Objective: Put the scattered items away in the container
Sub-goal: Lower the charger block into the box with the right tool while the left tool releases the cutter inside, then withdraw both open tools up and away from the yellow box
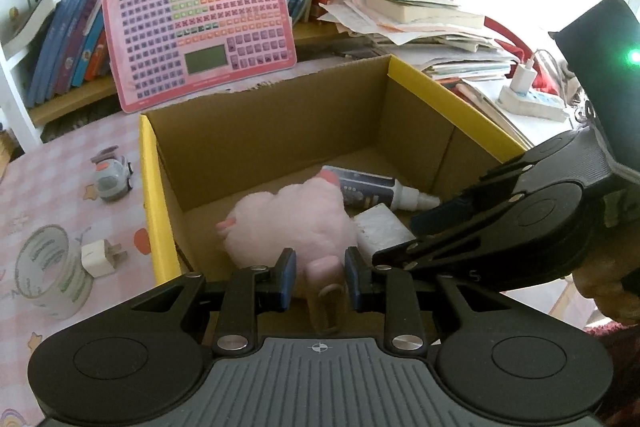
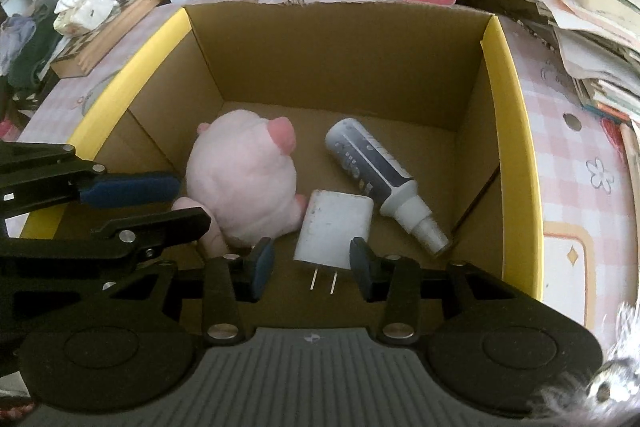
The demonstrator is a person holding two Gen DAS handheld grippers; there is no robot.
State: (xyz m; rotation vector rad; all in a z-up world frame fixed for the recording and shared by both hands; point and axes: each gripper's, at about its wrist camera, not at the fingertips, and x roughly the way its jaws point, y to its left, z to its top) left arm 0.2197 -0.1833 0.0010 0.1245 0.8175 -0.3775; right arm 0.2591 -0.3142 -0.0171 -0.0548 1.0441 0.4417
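An open cardboard box with yellow rims (image 1: 154, 195) (image 2: 516, 147) holds a pink plush pig (image 1: 288, 223) (image 2: 240, 183), a white charger (image 2: 334, 231) (image 1: 382, 229) and a spray bottle (image 2: 372, 167) (image 1: 368, 189), all lying on its floor. My left gripper (image 1: 320, 279) (image 2: 192, 205) hangs over the box's near edge. Its jaws stand slightly apart, and the pig's leg lies loosely between the pads. My right gripper (image 2: 312, 265) (image 1: 400, 239) hovers just above the charger, open, with the pads clear of the charger's sides. The prongs point toward the camera.
On the pink checked tablecloth left of the box lie a grey toy car (image 1: 112, 177), a tape roll (image 1: 52, 267) and a small white plug (image 1: 100, 257). A pink toy keyboard (image 1: 200, 31) leans on the bookshelf behind. Paper stacks (image 1: 420, 15) and a power strip (image 1: 528, 99) crowd the right.
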